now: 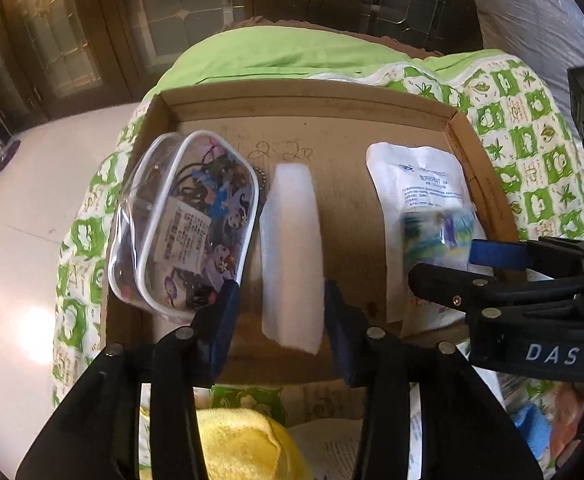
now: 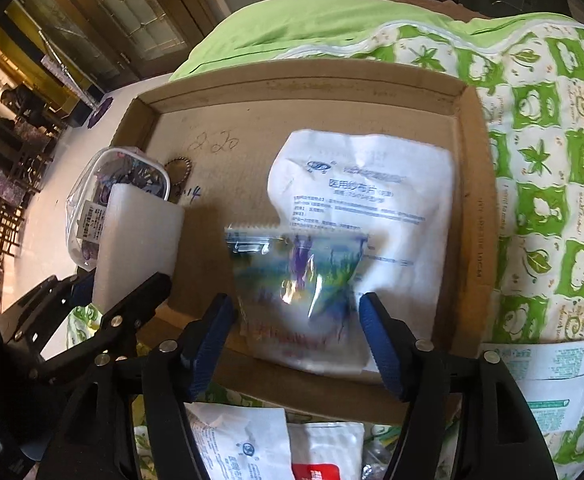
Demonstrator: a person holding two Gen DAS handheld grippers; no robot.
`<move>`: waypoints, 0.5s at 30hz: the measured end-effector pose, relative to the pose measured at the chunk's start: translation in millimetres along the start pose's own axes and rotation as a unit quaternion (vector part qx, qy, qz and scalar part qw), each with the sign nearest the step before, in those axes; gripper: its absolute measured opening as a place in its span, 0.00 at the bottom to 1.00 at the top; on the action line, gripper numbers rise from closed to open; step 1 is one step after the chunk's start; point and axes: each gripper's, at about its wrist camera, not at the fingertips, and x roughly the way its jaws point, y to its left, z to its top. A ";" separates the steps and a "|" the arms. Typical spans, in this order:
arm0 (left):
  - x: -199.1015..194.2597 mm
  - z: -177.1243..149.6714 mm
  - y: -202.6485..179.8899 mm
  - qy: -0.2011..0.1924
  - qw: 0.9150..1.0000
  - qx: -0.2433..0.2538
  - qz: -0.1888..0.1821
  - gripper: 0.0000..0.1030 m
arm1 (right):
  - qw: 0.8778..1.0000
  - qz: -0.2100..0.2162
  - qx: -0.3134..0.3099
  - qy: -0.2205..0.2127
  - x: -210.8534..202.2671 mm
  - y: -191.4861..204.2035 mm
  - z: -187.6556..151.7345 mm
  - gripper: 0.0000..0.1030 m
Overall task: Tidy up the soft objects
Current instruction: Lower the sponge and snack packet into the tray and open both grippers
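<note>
A shallow cardboard tray (image 1: 480,160) (image 2: 476,184) lies on a green patterned quilt. In it are a clear zip pouch of trinkets (image 1: 179,220) (image 2: 91,200), a white foam block (image 1: 292,248) (image 2: 139,232), a white gauze packet (image 1: 420,184) (image 2: 372,184) and a small colourful plastic packet (image 1: 436,232) (image 2: 296,276) lying blurred on the gauze packet. My left gripper (image 1: 281,300) is open, its pads on either side of the foam block's near end. My right gripper (image 2: 296,312) is open around the colourful packet, and it also shows in the left wrist view (image 1: 492,256).
A yellow plush cloth (image 1: 243,444) lies in front of the tray on the left. More white packets (image 2: 243,440) and a red-labelled one (image 2: 324,460) lie in front. Printed sachets (image 2: 548,376) lie on the quilt (image 2: 552,160) at the right. White floor (image 1: 23,240) is at the left.
</note>
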 end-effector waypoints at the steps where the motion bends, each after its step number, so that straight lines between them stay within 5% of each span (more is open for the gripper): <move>1: -2.4 -0.9 1.1 -0.001 1.000 -0.003 -0.002 0.48 | 1.000 0.003 0.004 -0.002 -3.2 -0.8 -0.8 0.79; 8: -43.7 -11.6 7.4 -0.031 0.999 -0.007 -0.010 0.52 | 1.000 0.014 0.017 -0.014 -27.3 -5.0 -16.3 0.83; 15: -87.4 -59.9 30.6 -0.060 0.997 -0.052 -0.010 0.60 | 0.999 0.027 0.038 -0.019 -54.2 -22.1 -51.0 0.88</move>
